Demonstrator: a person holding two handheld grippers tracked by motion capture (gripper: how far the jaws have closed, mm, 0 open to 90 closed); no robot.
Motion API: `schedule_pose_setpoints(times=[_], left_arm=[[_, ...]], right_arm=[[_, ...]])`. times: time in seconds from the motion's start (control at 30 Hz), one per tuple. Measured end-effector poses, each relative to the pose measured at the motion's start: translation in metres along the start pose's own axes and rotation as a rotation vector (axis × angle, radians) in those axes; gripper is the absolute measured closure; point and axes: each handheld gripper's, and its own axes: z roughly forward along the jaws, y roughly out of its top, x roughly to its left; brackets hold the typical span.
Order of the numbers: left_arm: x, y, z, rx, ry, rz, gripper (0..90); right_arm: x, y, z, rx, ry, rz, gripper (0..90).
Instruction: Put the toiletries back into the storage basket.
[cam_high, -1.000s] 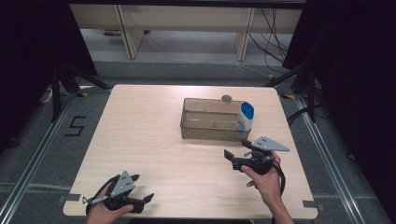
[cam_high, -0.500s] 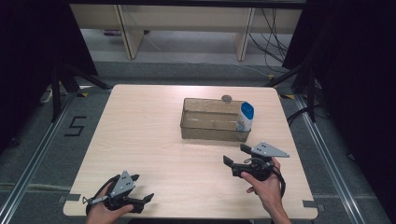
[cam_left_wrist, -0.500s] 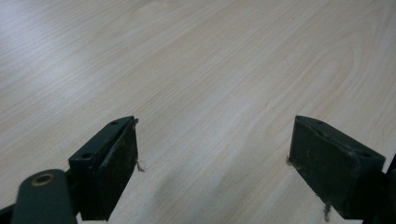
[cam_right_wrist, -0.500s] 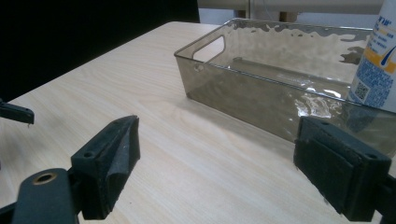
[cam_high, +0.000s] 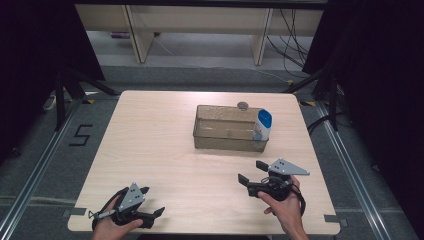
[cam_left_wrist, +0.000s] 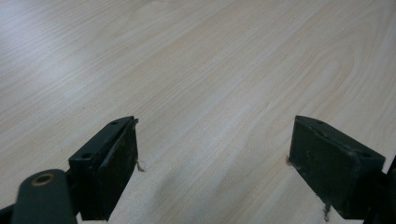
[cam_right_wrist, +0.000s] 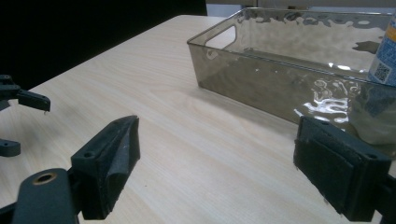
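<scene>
While agape, two tongs (cam_high: 152, 202) (cam_high: 252, 171), one bin (cam_high: 230, 142)

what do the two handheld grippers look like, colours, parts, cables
Both are black handheld tools. The left gripper and the right gripper each carry a grey three-cornered plate dotted with small holes on top, and a dark cable loops from each by the hand. In the gripper views each shows two blocky black jaws with flat, worn pads and a round brass-coloured eyelet at the lower left. No sleeves are visible on the forearms.
</scene>
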Motion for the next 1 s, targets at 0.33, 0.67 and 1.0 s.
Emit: schedule_pose_setpoints(times=[0.33, 0.67, 1.0], left_arm=[[-0.001, 0.000, 0.001, -0.009, 0.000, -0.014, 15.2], [0.000, 0.000, -0.001, 0.011, 0.005, 0.001, 15.2], [0.000, 0.000, 0.000, 0.004, 0.005, 0.002, 15.2]], right_arm=[[0.007, -0.007, -0.002, 0.005, 0.020, -0.025, 15.6], [0.012, -0.015, -0.004, 0.023, 0.031, -0.037, 15.6], [0.019, -0.023, -0.009, 0.036, 0.044, -0.056, 15.6]])
